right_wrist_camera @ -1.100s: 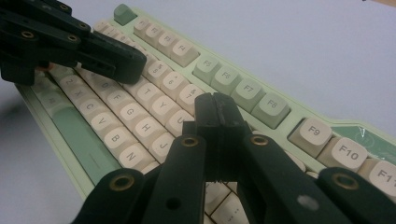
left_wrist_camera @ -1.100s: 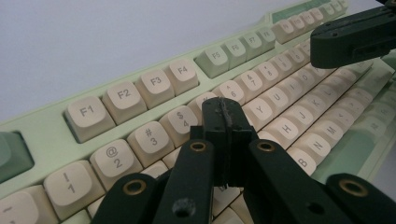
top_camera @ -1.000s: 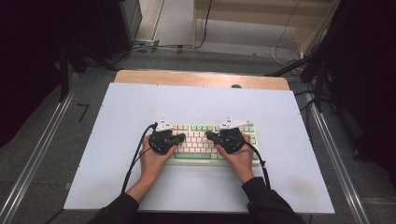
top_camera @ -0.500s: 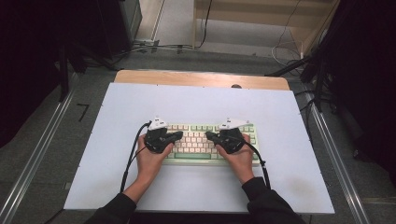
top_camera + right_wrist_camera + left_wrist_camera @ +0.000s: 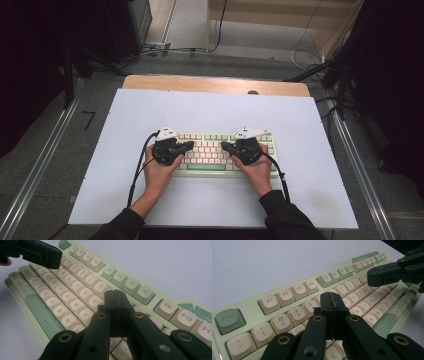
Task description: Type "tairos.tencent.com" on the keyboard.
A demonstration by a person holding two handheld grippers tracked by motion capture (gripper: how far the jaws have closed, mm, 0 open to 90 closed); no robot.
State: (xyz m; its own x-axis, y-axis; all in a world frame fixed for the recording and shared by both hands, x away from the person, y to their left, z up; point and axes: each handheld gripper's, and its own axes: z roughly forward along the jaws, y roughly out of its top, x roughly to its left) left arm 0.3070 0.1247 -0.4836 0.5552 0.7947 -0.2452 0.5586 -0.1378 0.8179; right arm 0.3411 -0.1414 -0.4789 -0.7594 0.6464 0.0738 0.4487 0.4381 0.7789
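Hovering two shut claws over the keyboard [image 5: 225, 152].

Left claw [image 5: 333, 301] sits above the number row, right claw [image 5: 115, 298] near the U and J keys; jaws pressed together, empty, likely to poke keys. The keyboard lies mid-tabletop [image 5: 210, 107].

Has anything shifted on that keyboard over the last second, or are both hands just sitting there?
The left gripper slid slightly left, then back right over the keys. The right gripper, both pairs of shut jaws and the keyboard stayed as they were; nothing was grasped or released.
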